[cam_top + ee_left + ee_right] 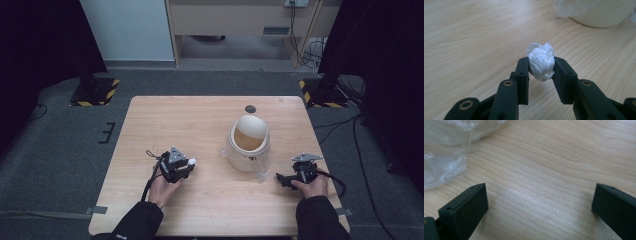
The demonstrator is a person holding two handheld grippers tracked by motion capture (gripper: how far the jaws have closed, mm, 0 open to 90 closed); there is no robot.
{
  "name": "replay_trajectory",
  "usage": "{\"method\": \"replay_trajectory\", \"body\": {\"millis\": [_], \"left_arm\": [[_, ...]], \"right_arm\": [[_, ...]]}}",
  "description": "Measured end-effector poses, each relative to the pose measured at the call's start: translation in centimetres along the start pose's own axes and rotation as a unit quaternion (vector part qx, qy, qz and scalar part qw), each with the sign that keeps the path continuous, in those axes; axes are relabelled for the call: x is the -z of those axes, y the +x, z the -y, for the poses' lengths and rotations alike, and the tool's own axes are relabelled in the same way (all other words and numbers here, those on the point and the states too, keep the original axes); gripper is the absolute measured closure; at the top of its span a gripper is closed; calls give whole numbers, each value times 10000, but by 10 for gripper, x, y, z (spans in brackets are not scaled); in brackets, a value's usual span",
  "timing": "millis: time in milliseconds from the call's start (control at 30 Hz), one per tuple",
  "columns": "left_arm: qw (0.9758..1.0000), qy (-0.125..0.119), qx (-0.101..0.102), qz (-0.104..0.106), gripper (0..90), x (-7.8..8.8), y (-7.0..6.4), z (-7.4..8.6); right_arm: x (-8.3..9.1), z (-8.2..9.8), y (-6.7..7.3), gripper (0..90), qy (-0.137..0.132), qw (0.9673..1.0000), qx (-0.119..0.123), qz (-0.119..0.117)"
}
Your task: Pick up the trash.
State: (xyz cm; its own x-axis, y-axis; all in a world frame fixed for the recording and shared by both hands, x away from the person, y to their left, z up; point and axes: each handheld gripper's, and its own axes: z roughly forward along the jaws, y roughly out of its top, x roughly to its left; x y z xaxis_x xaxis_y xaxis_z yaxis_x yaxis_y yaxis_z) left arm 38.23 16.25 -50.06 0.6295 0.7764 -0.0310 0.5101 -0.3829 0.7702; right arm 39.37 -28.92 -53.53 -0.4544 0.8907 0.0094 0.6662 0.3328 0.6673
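Note:
A crumpled ball of white paper [541, 63] is pinched between the jaws of my left gripper [541, 68], just above the wooden table [200, 125]. From above, that left gripper [189, 163] sits left of a white bin [248, 144], with the paper wad [191, 161] at its tip. The bin has a tilted swing lid and a clear plastic liner [260, 172] spilling over its rim. My right gripper [280, 177] rests low at the bin's right front, jaws wide apart over bare wood [541, 202], with the liner [445, 157] close by.
A small dark round grommet [250, 108] lies near the table's far edge. Grey carpet surrounds the table, with black stands on striped bases [95, 92] at both far corners and cables [345, 130] on the right.

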Motion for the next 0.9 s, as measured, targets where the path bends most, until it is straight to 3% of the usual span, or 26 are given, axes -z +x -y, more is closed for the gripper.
{"method": "replay_trajectory", "body": {"millis": [433, 800, 900], "left_arm": [[9980, -596, 117, 187, 665, 23, -5, -10], [9939, -1043, 170, 308, 667, 41, -9, -18], [9919, -1212, 180, 339, 667, 46, -10, -21]], "right_arm": [[0, 3, -1, 5, -142, 9999, 53, -23], [-1, 5, -2, 4, -235, 9997, 76, -46], [-1, 5, -2, 4, -232, 9997, 71, -51]]}}
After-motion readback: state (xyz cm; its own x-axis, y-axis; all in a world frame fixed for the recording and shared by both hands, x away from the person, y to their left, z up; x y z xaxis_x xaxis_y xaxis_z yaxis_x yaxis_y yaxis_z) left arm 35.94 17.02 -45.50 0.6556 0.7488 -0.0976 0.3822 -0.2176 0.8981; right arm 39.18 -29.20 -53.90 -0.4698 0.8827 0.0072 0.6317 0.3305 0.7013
